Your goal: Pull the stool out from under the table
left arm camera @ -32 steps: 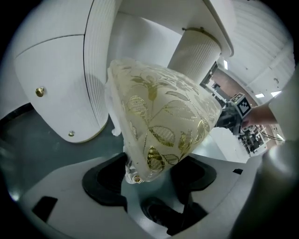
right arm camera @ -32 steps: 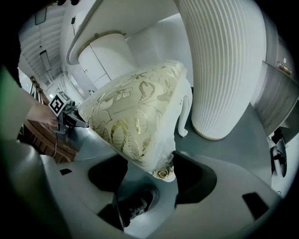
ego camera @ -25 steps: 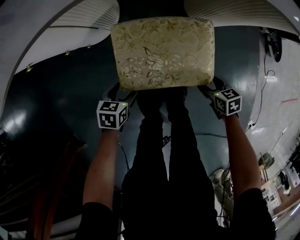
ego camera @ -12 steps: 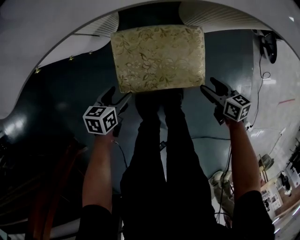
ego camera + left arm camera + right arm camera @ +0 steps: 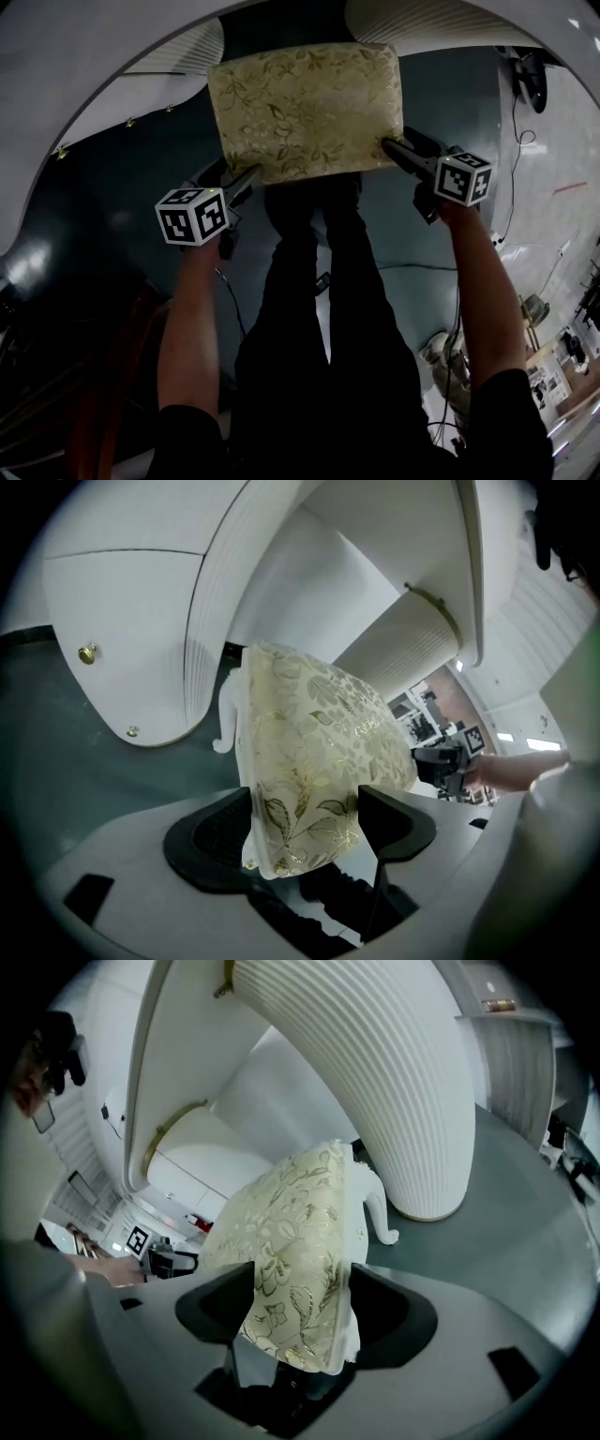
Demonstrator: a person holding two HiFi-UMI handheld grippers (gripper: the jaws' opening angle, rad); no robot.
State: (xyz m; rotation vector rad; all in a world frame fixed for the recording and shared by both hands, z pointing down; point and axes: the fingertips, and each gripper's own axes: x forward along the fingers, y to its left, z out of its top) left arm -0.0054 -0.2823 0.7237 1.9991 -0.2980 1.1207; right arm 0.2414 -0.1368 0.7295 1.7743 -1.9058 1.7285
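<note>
The stool (image 5: 305,108) has a gold floral cushion and white curved legs (image 5: 380,1213); it stands on the dark floor partly under the white table (image 5: 94,56). My left gripper (image 5: 232,178) holds the cushion's near left corner, and in the left gripper view (image 5: 305,822) the fabric fills the gap and touches both pads. My right gripper (image 5: 398,150) is at the near right corner; in the right gripper view (image 5: 302,1302) both jaws press the cushion (image 5: 300,1232).
Fluted white table pedestals (image 5: 412,649) (image 5: 375,1082) stand on either side behind the stool. The person's dark-trousered legs (image 5: 319,309) are just in front of it. Cables (image 5: 516,141) lie on the floor at right, and a reddish-brown wooden piece (image 5: 103,375) is at lower left.
One second ago both grippers were at the stool's corners; half a second ago they were drawn back, open and clear of it. Now they are at the corners again, around the cushion.
</note>
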